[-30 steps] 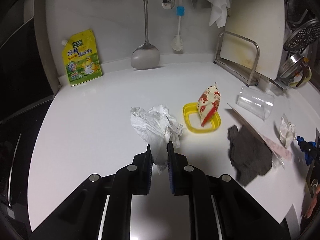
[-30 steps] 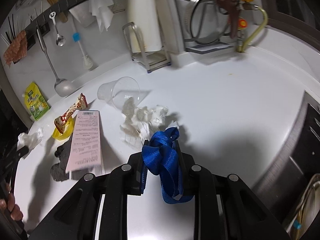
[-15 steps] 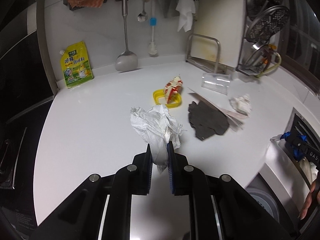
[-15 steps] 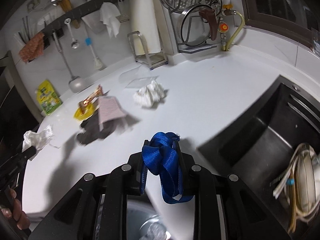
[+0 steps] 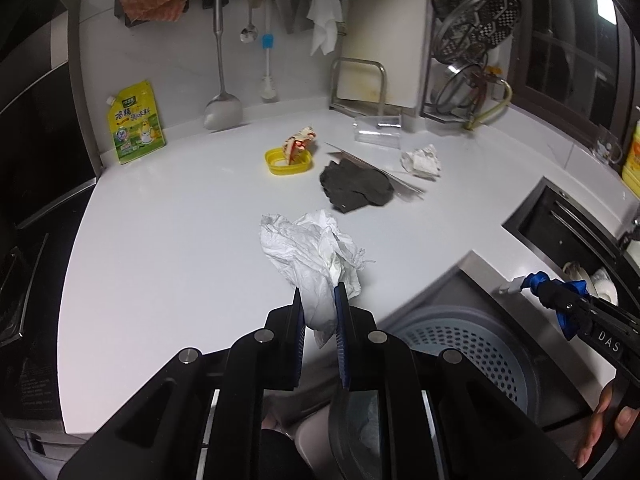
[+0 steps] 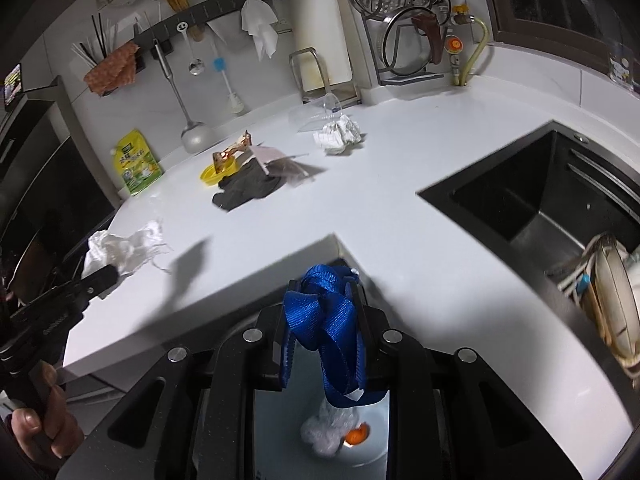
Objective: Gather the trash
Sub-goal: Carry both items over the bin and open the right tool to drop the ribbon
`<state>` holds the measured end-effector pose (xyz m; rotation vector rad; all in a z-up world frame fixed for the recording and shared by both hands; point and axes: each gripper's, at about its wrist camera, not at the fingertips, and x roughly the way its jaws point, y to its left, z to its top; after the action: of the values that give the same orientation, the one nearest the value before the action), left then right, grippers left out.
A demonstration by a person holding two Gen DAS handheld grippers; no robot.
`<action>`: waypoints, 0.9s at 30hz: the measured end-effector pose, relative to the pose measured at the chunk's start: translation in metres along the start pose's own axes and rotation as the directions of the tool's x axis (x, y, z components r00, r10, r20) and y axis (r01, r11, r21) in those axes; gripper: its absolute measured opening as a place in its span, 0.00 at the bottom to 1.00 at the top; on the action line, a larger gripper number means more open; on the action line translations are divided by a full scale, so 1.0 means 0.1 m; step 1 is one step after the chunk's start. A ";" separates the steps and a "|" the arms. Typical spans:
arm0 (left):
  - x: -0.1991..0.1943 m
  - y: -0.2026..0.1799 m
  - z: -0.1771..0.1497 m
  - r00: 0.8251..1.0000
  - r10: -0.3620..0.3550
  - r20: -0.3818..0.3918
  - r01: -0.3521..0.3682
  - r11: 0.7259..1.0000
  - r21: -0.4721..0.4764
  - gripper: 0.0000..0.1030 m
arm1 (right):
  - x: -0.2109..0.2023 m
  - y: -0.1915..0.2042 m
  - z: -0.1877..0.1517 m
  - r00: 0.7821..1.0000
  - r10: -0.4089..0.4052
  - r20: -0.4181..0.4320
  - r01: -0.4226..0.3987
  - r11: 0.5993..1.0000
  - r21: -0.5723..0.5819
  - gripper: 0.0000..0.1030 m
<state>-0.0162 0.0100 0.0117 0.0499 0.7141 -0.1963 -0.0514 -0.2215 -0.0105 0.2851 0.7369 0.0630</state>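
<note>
My left gripper (image 5: 319, 294) is shut on a crumpled white plastic bag (image 5: 310, 250), held above the front edge of the white counter (image 5: 180, 208). My right gripper (image 6: 324, 280) is shut on a bunched blue strap (image 6: 326, 316), out past the counter's corner. Under it a bin (image 6: 320, 432) shows, with white wrapping and an orange scrap inside. In the left wrist view the right gripper (image 5: 538, 284) with the strap sits at the right, above a grey perforated basket (image 5: 460, 344). In the right wrist view the left gripper (image 6: 114, 272) and its bag (image 6: 124, 246) show at the left.
Farther back on the counter lie a yellow lid (image 5: 288, 160) with a snack wrapper (image 5: 300, 142), a dark cloth (image 5: 354, 186), a receipt (image 6: 266, 154), a crumpled tissue (image 5: 422, 160) and a clear plastic cup (image 5: 378, 130). A dark sink (image 6: 532, 208) lies to the right.
Both grippers have pulled back from the counter with their loads, past its front edge. The bin and basket below have come into view.
</note>
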 end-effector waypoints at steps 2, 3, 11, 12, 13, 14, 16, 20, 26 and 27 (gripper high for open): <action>-0.04 -0.08 -0.08 1.000 -0.018 -0.003 0.018 1.000 0.012 0.14 | -0.04 -0.01 -0.08 1.000 0.004 -0.005 -0.004 1.000 0.005 0.22; -0.06 -0.11 -0.10 1.000 -0.025 -0.002 0.025 1.000 0.019 0.14 | -0.06 -0.01 -0.14 1.000 0.007 -0.006 -0.007 1.000 0.008 0.22; -0.16 -0.38 -0.42 0.996 -0.084 -0.006 0.084 0.994 0.070 0.14 | -0.12 -0.12 -0.47 1.000 0.018 -0.025 -0.017 0.999 0.034 0.22; -0.16 -0.40 -0.45 0.996 -0.089 -0.007 0.089 0.993 0.074 0.14 | -0.12 -0.13 -0.52 0.999 0.020 -0.030 -0.019 0.999 0.037 0.22; -0.16 -0.42 -0.49 0.996 -0.094 -0.010 0.095 0.992 0.078 0.14 | -0.12 -0.15 -0.56 0.999 0.020 -0.034 -0.019 0.999 0.040 0.22; -0.15 -0.45 -0.53 0.995 -0.099 -0.015 0.100 0.992 0.081 0.14 | -0.11 -0.17 -0.60 0.999 0.021 -0.039 -0.019 0.999 0.045 0.22; -0.13 -0.49 -0.60 0.994 -0.107 -0.030 0.109 0.990 0.085 0.14 | -0.08 -0.20 -0.68 0.998 0.021 -0.051 -0.018 0.998 0.056 0.22; -0.04 -0.57 -0.72 0.991 -0.111 -0.069 0.118 0.988 0.103 0.14 | -0.04 -0.23 -0.80 0.997 0.019 -0.077 -0.014 0.998 0.065 0.22; 0.05 -0.58 -0.77 0.992 -0.090 -0.091 0.100 0.989 0.107 0.14 | 0.00 -0.22 -0.83 0.996 0.029 -0.083 -0.023 0.998 0.062 0.22; 0.06 -0.58 -0.78 0.991 -0.087 -0.097 0.097 0.989 0.108 0.14 | 0.01 -0.21 -0.84 0.996 0.030 -0.085 -0.025 0.998 0.060 0.22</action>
<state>-0.0730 -0.0396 -0.0500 0.1342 0.7979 -0.3242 -0.1079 -0.2220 -0.0759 0.3502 0.8209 0.0800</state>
